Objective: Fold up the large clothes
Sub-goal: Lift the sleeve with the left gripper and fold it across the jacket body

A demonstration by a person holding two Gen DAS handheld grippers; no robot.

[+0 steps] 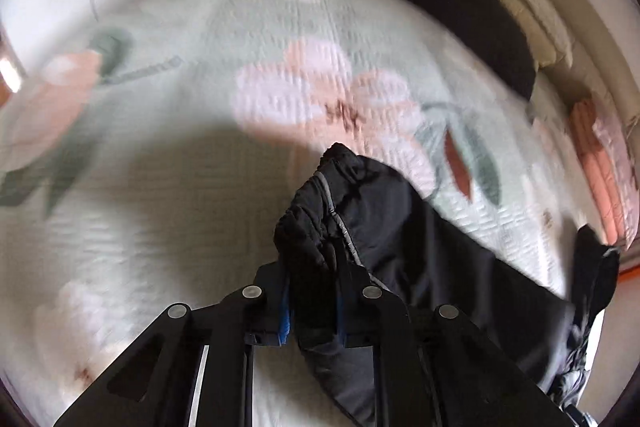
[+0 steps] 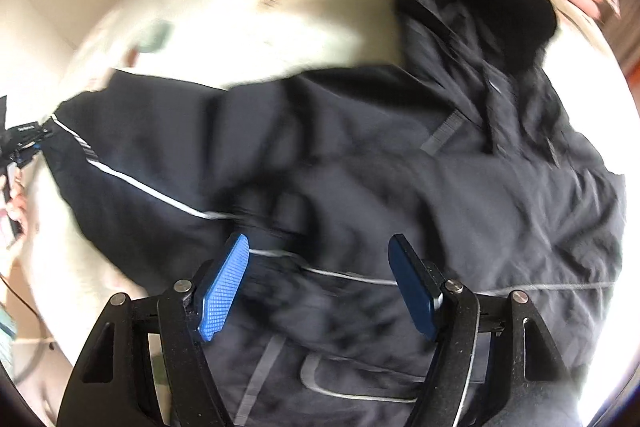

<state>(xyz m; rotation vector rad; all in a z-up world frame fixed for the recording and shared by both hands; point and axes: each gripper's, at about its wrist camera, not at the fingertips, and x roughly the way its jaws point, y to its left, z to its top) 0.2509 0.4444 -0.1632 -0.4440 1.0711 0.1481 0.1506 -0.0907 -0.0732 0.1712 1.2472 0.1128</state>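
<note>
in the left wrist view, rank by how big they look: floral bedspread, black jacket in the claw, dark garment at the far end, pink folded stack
1. floral bedspread
2. black jacket, though nearness to the camera inflates it
3. dark garment
4. pink folded stack

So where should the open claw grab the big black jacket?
Probably the jacket edge with the thin pale piping, lying right between the right claw's open blue pads. Come straight down from above: the fabric lies spread on the flowered bedspread, so a pinched-up seam gives a firm ridge. The left claw already pinches the jacket's bunched end.
</note>
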